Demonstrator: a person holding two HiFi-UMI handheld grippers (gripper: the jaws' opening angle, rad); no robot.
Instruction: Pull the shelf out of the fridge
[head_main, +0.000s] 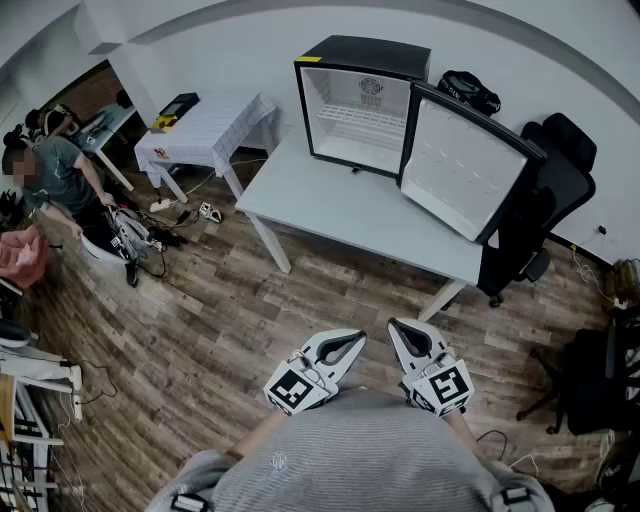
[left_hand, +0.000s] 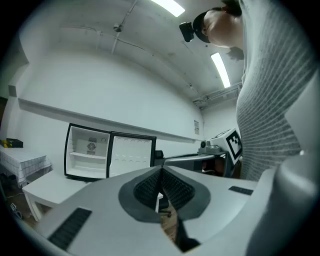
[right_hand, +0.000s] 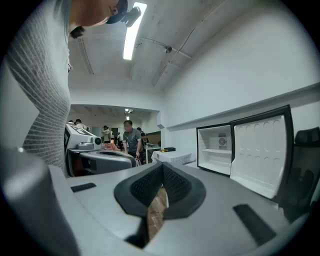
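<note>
Left gripper (head_main: 354, 341) and right gripper (head_main: 397, 326) both closed, empty; shelf (head_main: 364, 126) sits in the open fridge (head_main: 362, 52) at the desk's (head_main: 330, 200) far edge

White table (head_main: 330, 205) carries black fridge (head_main: 360, 105), door (head_main: 468, 172) swung open.

The head view looks steeply down from the person (head_main: 350, 455), well back from the worktop (head_main: 340, 205). The left tongs (head_main: 355, 338) and right tongs (head_main: 396, 326) sit low in frame, and the fridge (head_main: 362, 105) stands distant on the worktop's far edge. The left gripper view faces level along its own tips, with the fridge small at left and the right tongs at right. The right gripper view also faces level, mirrored: fridge at right, left tongs at left. All three views share the fridge and worktop.
</note>
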